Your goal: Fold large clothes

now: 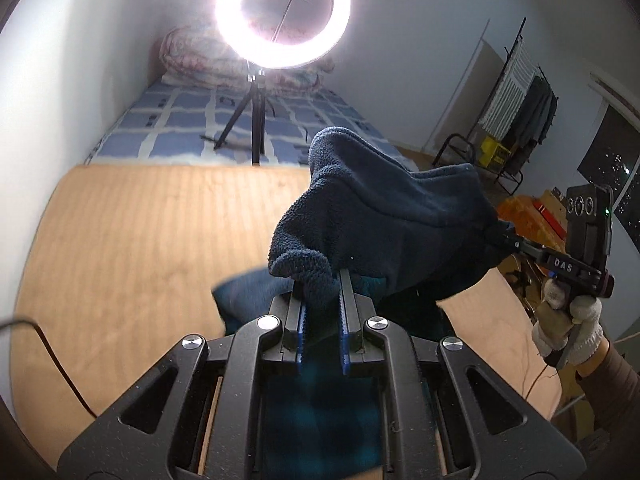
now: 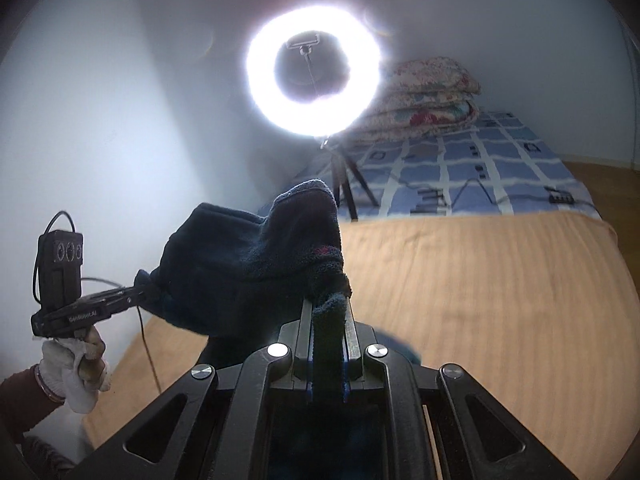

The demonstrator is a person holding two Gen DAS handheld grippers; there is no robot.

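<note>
The left gripper (image 1: 322, 280) is clamped narrow on a fold of the dark blue fleece garment (image 1: 392, 216), and the right gripper (image 2: 329, 308) pinches another edge, so the cloth hangs stretched between them above the wooden table (image 1: 132, 248). Bare tabletop lies beneath and ahead of both. Beyond the far edge stands a lit ring light (image 1: 282, 12) on a tripod (image 1: 252, 128), on a blue checked bed (image 2: 480, 168).

My left gripper (image 1: 322, 280) is matte black with blue finger pads (image 1: 303, 320) and round silver screws (image 1: 268, 322). My right gripper (image 2: 329, 312) matches. I wear white knit gloves (image 2: 74, 368) and brown sleeves (image 1: 616, 384).
</note>
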